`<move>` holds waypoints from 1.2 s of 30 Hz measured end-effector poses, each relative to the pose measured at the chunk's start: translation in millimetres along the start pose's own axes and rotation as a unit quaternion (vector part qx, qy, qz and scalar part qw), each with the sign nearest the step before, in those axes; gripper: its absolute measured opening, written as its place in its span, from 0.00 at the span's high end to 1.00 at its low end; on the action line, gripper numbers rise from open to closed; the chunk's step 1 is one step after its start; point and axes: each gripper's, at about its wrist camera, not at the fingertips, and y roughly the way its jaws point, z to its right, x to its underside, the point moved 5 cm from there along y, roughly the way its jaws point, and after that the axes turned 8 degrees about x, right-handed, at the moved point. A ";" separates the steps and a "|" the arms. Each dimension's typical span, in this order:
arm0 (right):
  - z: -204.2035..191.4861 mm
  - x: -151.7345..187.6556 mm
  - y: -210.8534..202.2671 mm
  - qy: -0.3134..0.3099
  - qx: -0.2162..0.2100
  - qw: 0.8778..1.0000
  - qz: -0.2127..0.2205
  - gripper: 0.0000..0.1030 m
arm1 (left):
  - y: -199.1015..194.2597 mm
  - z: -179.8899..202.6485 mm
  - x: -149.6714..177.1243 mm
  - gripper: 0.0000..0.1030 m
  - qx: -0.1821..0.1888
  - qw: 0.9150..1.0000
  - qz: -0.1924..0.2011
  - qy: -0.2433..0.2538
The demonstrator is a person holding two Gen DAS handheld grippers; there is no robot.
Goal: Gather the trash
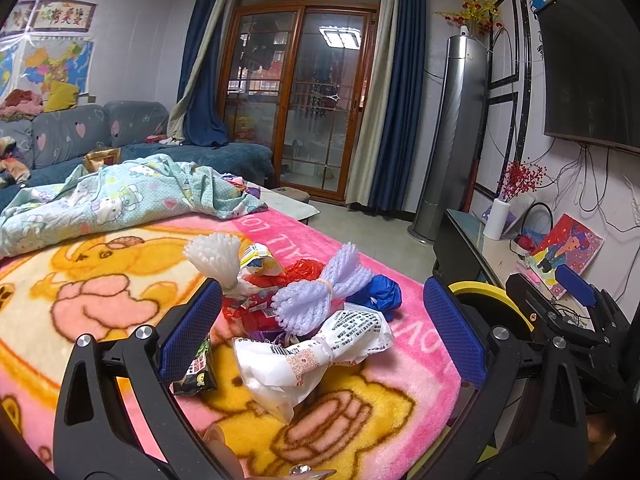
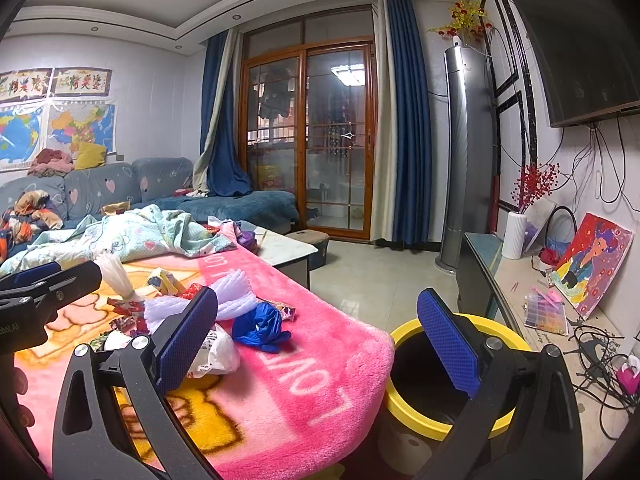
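Trash [image 1: 296,312] is lying in a loose heap on a pink and yellow cartoon blanket [image 1: 100,304] that is covering the near surface, toward its right edge. Going left to right in the left wrist view, the heap is showing a white foam net [image 1: 214,258], a dark snack wrapper [image 1: 198,372], red wrappers [image 1: 256,308], a lilac foam net [image 1: 320,290], a printed white plastic bag [image 1: 312,356] and a crumpled blue bag [image 1: 380,292]. The left gripper [image 1: 320,328] is hanging wide open over the heap, its blue pads [image 1: 192,324] straddling the trash and gripping nothing. Farther left a pale green patterned quilt [image 1: 120,196] is lying bunched, with a blue sofa [image 1: 72,132] behind it; wooden glass doors [image 1: 300,96] and blue curtains [image 1: 400,92] are filling the far wall, and a tall grey air conditioner [image 1: 452,136] is standing to the right. The right wrist view is showing what the left barely catches: a yellow-rimmed bin [image 2: 404,412] standing on the floor just beside the blanket's right edge. The right gripper [image 2: 316,336] is also spread wide and empty, one pad near the heap, the other over the bin.
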 end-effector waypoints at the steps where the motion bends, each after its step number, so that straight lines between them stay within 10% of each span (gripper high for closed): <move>1: -0.1 0.2 0.2 0.000 0.000 1.000 0.000 0.06 | 0.1 0.0 0.2 0.10 0.000 1.000 0.000 0.000; 36: -6.3 7.0 3.3 -0.006 -0.018 1.000 -0.007 0.06 | 1.8 -4.2 -1.0 0.10 -0.003 1.000 0.000 -0.008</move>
